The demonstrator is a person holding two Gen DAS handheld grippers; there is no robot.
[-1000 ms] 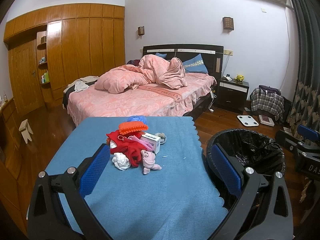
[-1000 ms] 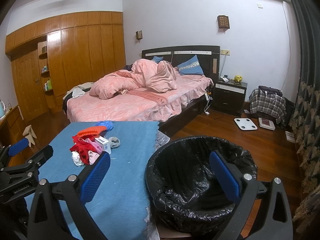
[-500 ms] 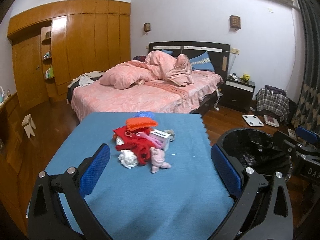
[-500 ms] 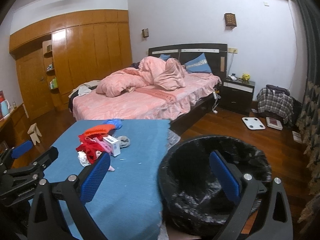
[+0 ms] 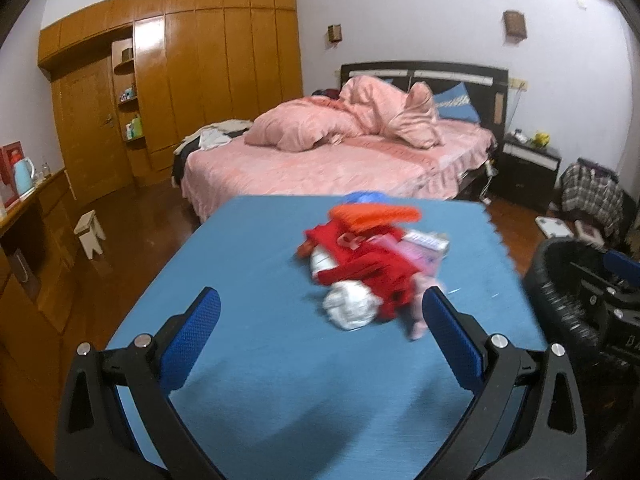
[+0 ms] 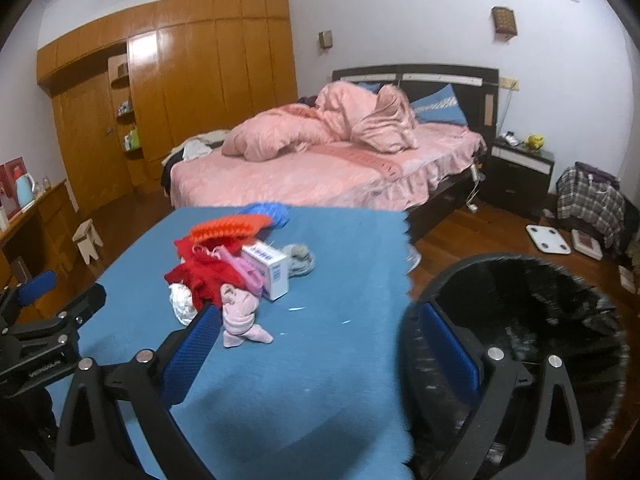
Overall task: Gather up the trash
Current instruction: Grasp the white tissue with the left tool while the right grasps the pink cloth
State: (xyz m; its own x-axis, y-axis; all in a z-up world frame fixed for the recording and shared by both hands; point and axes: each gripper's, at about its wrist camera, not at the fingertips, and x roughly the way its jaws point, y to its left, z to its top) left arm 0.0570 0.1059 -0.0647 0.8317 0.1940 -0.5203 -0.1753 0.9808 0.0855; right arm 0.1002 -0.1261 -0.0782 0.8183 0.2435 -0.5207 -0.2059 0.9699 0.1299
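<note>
A table under a blue cloth [image 5: 280, 380] fills the foreground, with a pink-covered bed [image 5: 340, 160] beyond it, a wall of wooden wardrobes [image 5: 192, 68] off to the left and a dark nightstand [image 6: 520, 172] by the headboard.

The trash is a small heap [image 6: 224, 264] lying ahead of both grippers: a red cloth [image 5: 368, 264], an orange knitted piece [image 6: 230, 228] on top, a white crumpled wad [image 5: 350, 308], a small white box [image 6: 268, 266], a grey scrap [image 6: 300, 260] and a pink twisted bundle [image 6: 240, 318] nearest the fingers. In the left view the heap is blurred.

The left gripper [image 5: 320, 328] hangs above the cloth with its blue pads spread wide, holding nothing. The right gripper [image 6: 320, 336] is likewise wide apart and empty, its right finger over the black-lined bin [image 6: 560, 300] standing just off the table's right edge.
</note>
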